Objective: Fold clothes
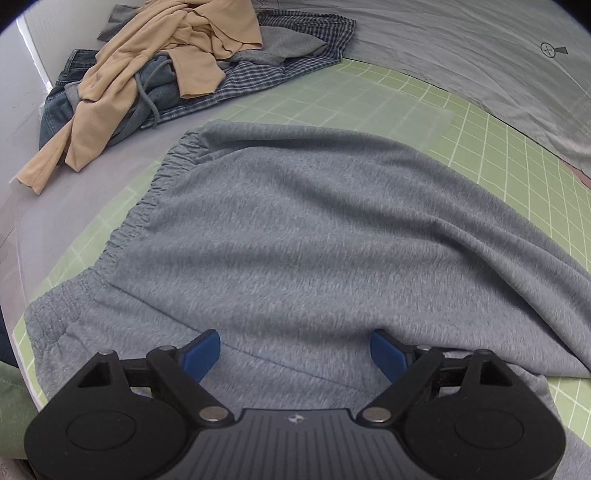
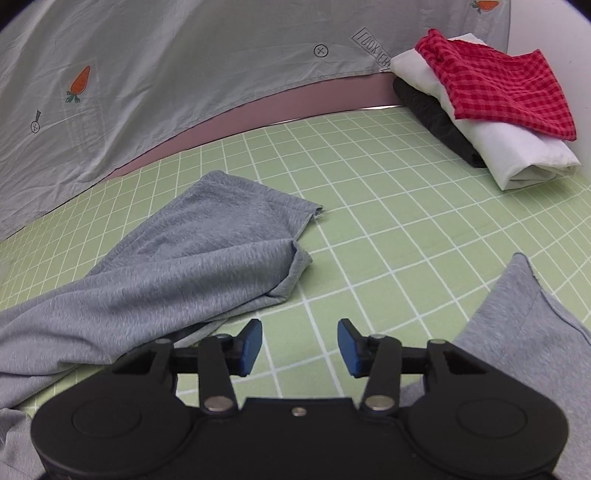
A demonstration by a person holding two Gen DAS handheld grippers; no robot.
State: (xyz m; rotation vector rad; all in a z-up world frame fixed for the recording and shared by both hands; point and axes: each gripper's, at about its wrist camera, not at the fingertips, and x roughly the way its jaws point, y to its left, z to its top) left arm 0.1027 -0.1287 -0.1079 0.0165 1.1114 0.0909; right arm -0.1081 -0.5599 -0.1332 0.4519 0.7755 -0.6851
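Grey sweatpants (image 1: 295,229) lie spread on the green grid mat (image 1: 369,96), elastic waistband (image 1: 147,206) to the left. My left gripper (image 1: 295,354) is open, its blue pads either side of the fabric near the front edge. In the right wrist view one grey pant leg (image 2: 192,251) lies crumpled to the left and the other leg (image 2: 517,332) lies at the lower right. My right gripper (image 2: 300,345) is open and empty over the bare mat (image 2: 406,206) between the two legs.
A heap of unfolded clothes, with a tan garment (image 1: 155,66), jeans (image 1: 62,96) and checked fabric (image 1: 295,33), lies at the far left. A folded stack of red checked (image 2: 498,85), white (image 2: 517,147) and black (image 2: 436,118) items sits at the far right. A grey carrot-print sheet (image 2: 147,74) lies behind the mat.
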